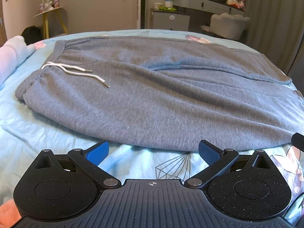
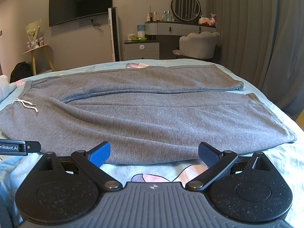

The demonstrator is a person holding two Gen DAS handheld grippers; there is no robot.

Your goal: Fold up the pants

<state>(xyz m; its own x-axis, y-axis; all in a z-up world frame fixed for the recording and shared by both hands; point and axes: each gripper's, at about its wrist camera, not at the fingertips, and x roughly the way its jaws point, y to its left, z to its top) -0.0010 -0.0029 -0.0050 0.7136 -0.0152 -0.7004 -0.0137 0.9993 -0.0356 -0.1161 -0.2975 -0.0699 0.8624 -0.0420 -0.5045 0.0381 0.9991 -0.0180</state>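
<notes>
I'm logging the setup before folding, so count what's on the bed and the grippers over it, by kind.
Grey sweatpants: 1
White drawstring ends: 2
Grippers, both open: 2, the left gripper and the right gripper
Total: 5

Grey sweatpants (image 1: 161, 95) showing matt, finely ribbed knit cloth; gripper fingers (image 1: 97, 153) wearing blue textured pads on speckled black plastic.

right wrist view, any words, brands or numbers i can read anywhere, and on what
"nRobot.AI": white letters on the black side of the left gripper, cut off at the frame's left edge, so earlier letters are missing.
Blue canister beside the dressing table: print too small to read.
Bottles on the dressing table: labels too small to read.
</notes>
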